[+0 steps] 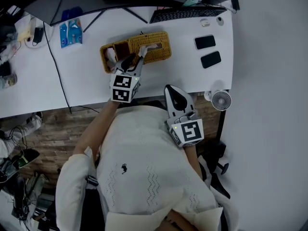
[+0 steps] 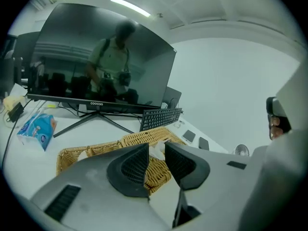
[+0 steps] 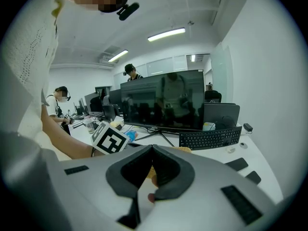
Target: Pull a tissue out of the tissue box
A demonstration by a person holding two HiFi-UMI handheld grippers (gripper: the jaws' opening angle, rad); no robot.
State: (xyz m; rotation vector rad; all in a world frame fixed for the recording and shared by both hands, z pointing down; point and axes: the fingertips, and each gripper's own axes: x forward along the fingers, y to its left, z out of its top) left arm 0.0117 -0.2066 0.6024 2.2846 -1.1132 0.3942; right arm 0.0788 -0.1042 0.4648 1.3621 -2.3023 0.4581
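Note:
A woven wicker tissue box (image 1: 153,48) lies on the white desk (image 1: 82,76), and a white tissue (image 1: 154,45) pokes out of its top slot. My left gripper (image 1: 136,57) reaches over the box's near edge, just left of the tissue. In the left gripper view the jaws of the left gripper (image 2: 157,148) stand a narrow gap apart. The tissue (image 2: 157,150) shows through that gap, above the wicker box (image 2: 144,138). My right gripper (image 1: 172,91) hangs off the desk's front edge with nothing in it. In its own view the right gripper (image 3: 152,150) has its tips together.
A keyboard (image 1: 187,13) and a monitor stand sit at the back. Two dark phones (image 1: 205,42) lie at the right, and a small fan (image 1: 221,100) hangs off the desk's corner. A blue tissue pack (image 1: 71,32) and a black cable (image 1: 57,66) are at the left.

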